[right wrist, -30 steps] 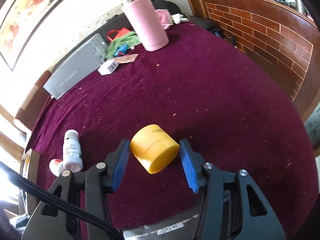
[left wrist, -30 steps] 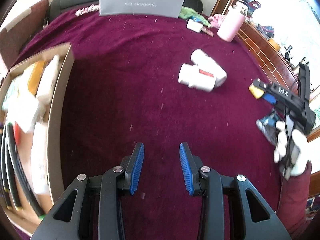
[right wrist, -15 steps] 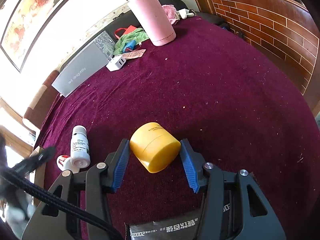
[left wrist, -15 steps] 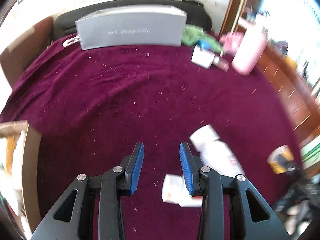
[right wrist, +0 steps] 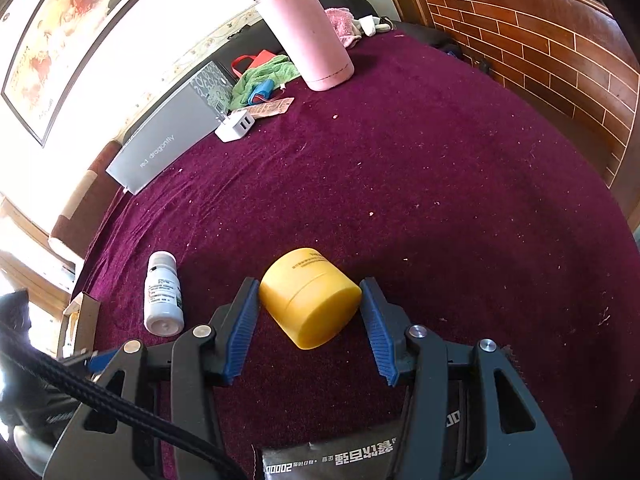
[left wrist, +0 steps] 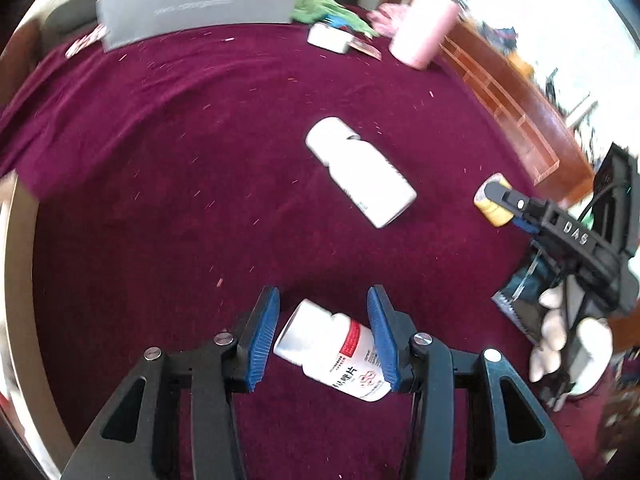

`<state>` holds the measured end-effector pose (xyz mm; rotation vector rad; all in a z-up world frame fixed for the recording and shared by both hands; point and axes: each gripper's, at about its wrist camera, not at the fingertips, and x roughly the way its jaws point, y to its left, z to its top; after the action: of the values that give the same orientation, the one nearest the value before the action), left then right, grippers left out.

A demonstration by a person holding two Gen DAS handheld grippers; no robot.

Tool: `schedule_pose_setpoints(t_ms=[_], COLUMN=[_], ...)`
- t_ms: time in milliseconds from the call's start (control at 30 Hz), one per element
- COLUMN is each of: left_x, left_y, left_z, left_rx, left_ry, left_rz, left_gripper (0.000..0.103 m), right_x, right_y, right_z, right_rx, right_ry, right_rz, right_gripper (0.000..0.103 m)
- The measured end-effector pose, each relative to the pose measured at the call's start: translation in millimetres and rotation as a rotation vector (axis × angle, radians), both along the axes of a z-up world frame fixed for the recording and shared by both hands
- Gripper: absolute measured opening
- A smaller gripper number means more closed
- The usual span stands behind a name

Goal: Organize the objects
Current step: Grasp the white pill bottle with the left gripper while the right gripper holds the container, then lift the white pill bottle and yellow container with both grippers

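Maroon cloth (left wrist: 168, 168) carries a fallen red-labelled pill bottle (left wrist: 336, 354) lying skewed between the left gripper (left wrist: 323, 338), whose spread jaws just widened; square them across its body, then close.

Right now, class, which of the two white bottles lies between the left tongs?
The red-banded white bottle, between the left tongs. The plain white bottle lies farther off, nothing around it.

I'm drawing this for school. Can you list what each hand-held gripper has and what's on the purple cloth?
Left hand-held gripper: jaws have just been opening, red-label bottle lies between them, ungripped
Right hand-held gripper: closed on yellow jar
Loose on purple cloth: white bottle, lying down
Far end: pink flask, upright
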<state>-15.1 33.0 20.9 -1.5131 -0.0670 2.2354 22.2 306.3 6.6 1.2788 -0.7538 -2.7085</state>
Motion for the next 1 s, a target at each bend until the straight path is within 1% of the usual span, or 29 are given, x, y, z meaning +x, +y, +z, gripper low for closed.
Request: schedule_pose_setpoints(t_ms=[67,167,233,367,400,533,600,733,800,900,933,967,1000], left_x=[4,7,9,25,28,41,43,37,38,42,44,46,47], left_y=[-8,-18,-18,-9,-6,10,10,8,11,20,23,25,26], left_z=[0,-3,-2,0,-1,-3,-3,-4,-4,-7,-8,-8,-7], left_rx=[0.059,0.108,0.109,0.033,0.015,-0.092,-0.109,-0.104,-0.123,-0.181,-0.206,-0.212,-0.198], left_ry=[0.001,-0.003,-0.002,0.036,0.046,0.131,0.147,0.151,0.166,0.209,0.225,0.237,0.239], left_rz=[0.042,0.097,0.122,0.137,0.130,0.077,0.066,0.074,0.065,0.042,0.027,0.010,-0.007], left_gripper=[0.040,0.042,0.042,0.043,0.043,0.044,0.043,0.043,0.043,0.043,0.042,0.030,0.028], right_x=[0,0,0,0,0,0,0,0,0,0,0,0,0], right_y=[0,-1,-1,-2,-2,-2,-2,-2,-2,-2,-2,-2,-2], right_z=[0,0,0,0,0,0,0,-1,-1,0,0,0,0], right_rx=[0.002,0.007,0.010,0.014,0.015,0.014,0.013,0.012,0.011,0.008,0.004,0.000,-0.002], right_ry=[0.001,0.002,0.003,0.005,0.005,0.005,0.006,0.006,0.006,0.007,0.007,0.008,0.009], right_rz=[0.000,0.000,0.000,0.000,0.000,-0.001,-0.001,-0.002,-0.002,0.000,0.001,0.002,0.002], right_gripper=[0.050,0.051,0.051,0.051,0.051,0.051,0.051,0.051,0.051,0.053,0.054,0.054,0.055])
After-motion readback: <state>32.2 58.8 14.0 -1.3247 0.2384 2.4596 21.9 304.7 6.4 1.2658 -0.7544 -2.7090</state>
